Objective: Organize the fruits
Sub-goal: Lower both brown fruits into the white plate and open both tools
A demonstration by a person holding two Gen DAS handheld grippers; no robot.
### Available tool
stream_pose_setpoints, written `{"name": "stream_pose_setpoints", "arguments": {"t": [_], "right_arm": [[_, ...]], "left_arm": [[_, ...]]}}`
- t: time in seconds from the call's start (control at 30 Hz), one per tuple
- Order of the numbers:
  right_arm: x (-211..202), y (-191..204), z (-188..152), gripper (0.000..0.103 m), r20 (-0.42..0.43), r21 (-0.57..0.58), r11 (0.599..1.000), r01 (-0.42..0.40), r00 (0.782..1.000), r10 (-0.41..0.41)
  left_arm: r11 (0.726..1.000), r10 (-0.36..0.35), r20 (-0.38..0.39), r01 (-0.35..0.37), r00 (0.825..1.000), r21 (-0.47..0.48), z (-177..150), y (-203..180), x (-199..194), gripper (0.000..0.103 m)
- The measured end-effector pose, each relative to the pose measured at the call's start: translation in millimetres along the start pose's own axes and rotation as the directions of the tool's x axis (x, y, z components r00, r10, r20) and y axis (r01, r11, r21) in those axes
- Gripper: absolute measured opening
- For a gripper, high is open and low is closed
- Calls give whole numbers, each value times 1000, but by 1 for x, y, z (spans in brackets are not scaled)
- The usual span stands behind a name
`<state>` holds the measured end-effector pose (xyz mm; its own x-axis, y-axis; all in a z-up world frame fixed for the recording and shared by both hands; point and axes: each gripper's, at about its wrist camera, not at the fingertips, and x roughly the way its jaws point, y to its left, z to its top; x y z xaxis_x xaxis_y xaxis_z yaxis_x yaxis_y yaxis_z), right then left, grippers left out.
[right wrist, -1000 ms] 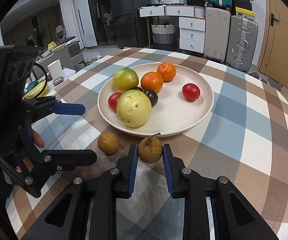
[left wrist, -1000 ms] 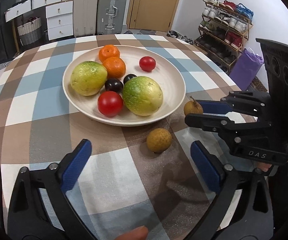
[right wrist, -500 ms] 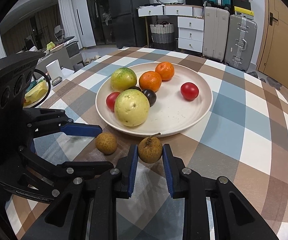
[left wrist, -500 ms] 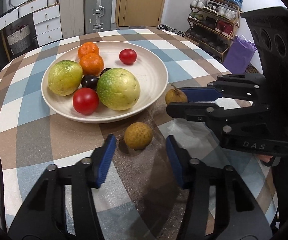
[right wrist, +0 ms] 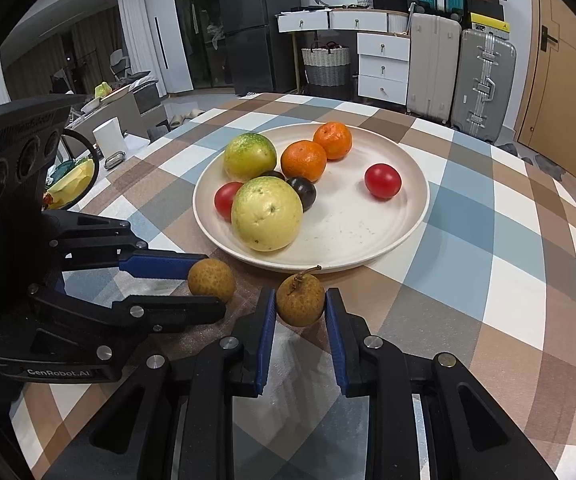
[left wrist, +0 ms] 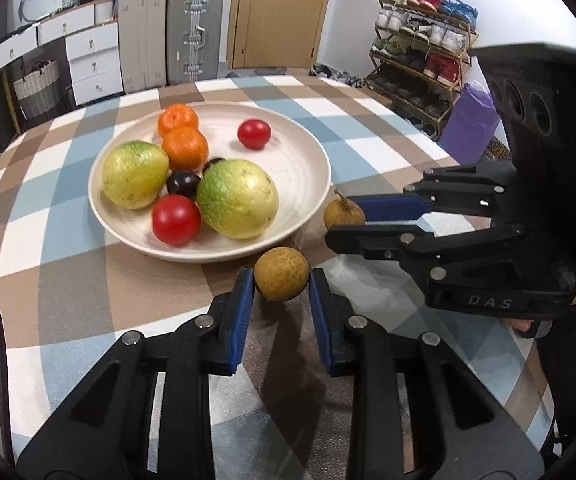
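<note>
Left wrist view: left gripper (left wrist: pixel 281 280) clamped on stemless longan (left wrist: pixel 282 273), blue pads touching both sides, at 5 o'clock of plate (left wrist: pixel 307 160) rim, on checked tablecloth (left wrist: pixel 68 272). Right gripper (left wrist: pixel 345 222) at 3 o'clock, pinching stemmed longan (left wrist: pixel 341 213).

Right wrist view: right gripper (right wrist: pixel 300 305) closed tight on stemmed longan (right wrist: pixel 300 300) at 6 o'clock of plate (right wrist: pixel 407 184). Left gripper (right wrist: pixel 212 280) at 9 o'clock gripping stemless longan (right wrist: pixel 211 280).

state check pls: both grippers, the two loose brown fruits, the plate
left gripper: shut on the stemless longan
right gripper: shut on the stemmed longan
stemless longan: off the plate, between the left pads
stemmed longan: off the plate, stem up, between the right pads
plate: on the checked tablecloth, holding seven fruits, near side bare
</note>
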<state>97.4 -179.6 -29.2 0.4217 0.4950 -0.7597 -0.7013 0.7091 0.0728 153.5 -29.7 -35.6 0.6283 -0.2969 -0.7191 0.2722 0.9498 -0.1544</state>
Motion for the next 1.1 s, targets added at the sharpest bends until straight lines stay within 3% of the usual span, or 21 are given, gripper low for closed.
{"name": "stream_pose_setpoints", "arguments": {"t": [0.47, 0.77, 1.1], "right_arm": [[-21, -10, 8, 26, 125, 61, 998, -1, 992, -7], [-24, -23, 12, 26, 174, 161, 984, 70, 980, -98], [-9, -19, 20, 26, 154, 161, 984, 73, 983, -98]], "left_arm": [[995, 11, 164, 5, 986, -98, 9, 23, -39, 25], [987, 94, 171, -69, 981, -145, 9, 31, -40, 25], [981, 158, 162, -137, 974, -135, 11, 30, -27, 26]]}}
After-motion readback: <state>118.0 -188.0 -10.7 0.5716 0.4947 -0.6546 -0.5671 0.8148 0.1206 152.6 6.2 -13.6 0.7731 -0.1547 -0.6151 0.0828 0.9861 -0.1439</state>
